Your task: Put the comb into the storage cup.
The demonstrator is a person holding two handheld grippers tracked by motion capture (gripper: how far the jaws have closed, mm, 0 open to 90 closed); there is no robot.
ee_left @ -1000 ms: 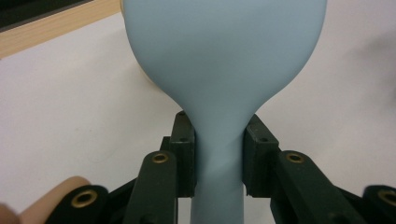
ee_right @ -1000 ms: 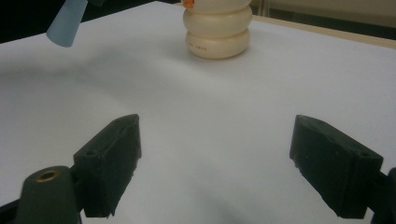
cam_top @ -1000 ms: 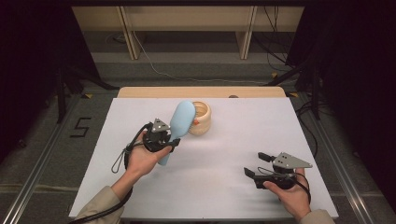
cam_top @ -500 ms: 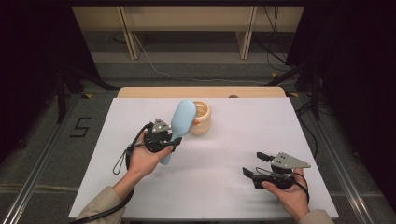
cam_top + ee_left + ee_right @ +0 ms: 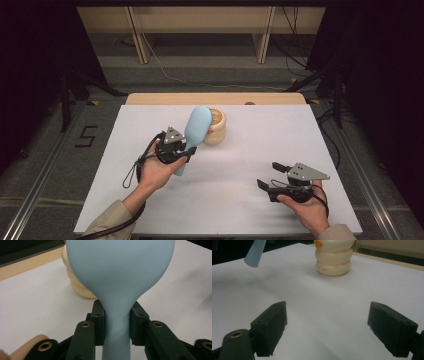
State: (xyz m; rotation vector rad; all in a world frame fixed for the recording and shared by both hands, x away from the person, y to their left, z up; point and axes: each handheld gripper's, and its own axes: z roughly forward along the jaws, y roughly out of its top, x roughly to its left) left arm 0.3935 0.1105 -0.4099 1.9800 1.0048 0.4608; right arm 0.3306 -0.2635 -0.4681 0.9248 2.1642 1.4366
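I had my left gripper (image 5: 186,146) clamped on the narrow neck of the pale blue, smooth plastic rice paddle (image 5: 194,131), its broad blade raised over the near-left side of the cream, ribbed wooden pot (image 5: 216,126) on the white table (image 5: 240,200). Seen from the left gripper view, both pads (image 5: 99,317) pressed the handle squarely, just below the flare. My right gripper (image 5: 274,175) rested well to the right of the pot and nearer me, jaws apart on nothing. To do this well, I judged I should keep that grip firm and level and lower the blade slowly, so it would not knock the pot.
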